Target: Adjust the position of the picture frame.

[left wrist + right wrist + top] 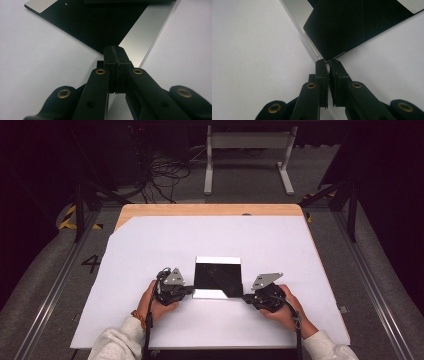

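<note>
You have one black sheet point(218, 277) in front of you, lying flat on the white table cover point(150, 245) with a bright silvery strip along its far edge and another along its near edge. It is partly folded: a black flap lies across it with a slanting edge, seen in the right gripper view point(342, 27).

Taking that sheet as your mark, you hold two grippers, one at each near corner. Your left gripper point(190, 290) sits at the sheet's near left corner. In the left gripper view its tips point(116, 53) are pressed fully together and rest at the corner, over the silvery strip point(142, 37); whether they pinch the sheet's edge you cannot tell from here.

Your right gripper point(246, 296) sits at the sheet's near right corner. In the right gripper view its tips point(327, 65) stand a hair apart, with only a thin slit between them, and they meet the very point of the corner; no part of the sheet is plainly caught between them.

Beyond the sheet, past the far edge of the table, one white metal frame point(248, 150) stands on the floor, with a tangle of black cables point(162, 175) to its left. Nothing lies between your grippers and the sheet.
</note>
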`<action>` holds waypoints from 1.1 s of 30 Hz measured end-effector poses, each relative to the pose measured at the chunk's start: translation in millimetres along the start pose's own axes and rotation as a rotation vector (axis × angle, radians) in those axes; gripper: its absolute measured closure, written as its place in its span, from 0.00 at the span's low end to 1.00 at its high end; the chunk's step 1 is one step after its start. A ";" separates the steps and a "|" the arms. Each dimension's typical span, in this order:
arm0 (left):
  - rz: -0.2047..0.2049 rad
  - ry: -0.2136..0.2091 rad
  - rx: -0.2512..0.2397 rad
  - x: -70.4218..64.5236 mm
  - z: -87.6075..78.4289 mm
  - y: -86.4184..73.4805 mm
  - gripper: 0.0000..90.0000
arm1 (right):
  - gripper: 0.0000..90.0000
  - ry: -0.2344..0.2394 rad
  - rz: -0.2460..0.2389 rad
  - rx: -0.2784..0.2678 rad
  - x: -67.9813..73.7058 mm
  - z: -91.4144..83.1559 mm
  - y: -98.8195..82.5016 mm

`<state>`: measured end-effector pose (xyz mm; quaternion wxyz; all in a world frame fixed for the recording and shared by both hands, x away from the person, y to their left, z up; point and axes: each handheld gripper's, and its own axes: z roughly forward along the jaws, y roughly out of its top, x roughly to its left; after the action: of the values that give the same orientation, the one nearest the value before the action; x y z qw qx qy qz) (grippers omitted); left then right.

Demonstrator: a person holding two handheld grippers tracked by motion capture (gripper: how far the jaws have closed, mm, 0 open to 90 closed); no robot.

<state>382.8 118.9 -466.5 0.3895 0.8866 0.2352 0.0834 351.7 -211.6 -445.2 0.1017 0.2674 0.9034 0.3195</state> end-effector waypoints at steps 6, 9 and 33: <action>-0.001 -0.001 -0.001 0.0 0.2 0.1 1.00 | 0.94 0.004 -0.002 -0.008 -0.5 0.5 -0.3; 0.002 0.000 -0.002 0.6 0.4 0.4 1.00 | 0.94 0.003 -0.003 -0.009 -0.5 0.6 -0.3; 0.005 -0.005 -0.005 -0.5 5.2 4.9 1.00 | 0.93 0.001 0.011 -0.012 -3.5 -2.7 -3.9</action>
<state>385.9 112.3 -466.4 0.3919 0.8865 0.2319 0.0826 352.0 -217.5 -445.6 0.1010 0.2715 0.9000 0.3257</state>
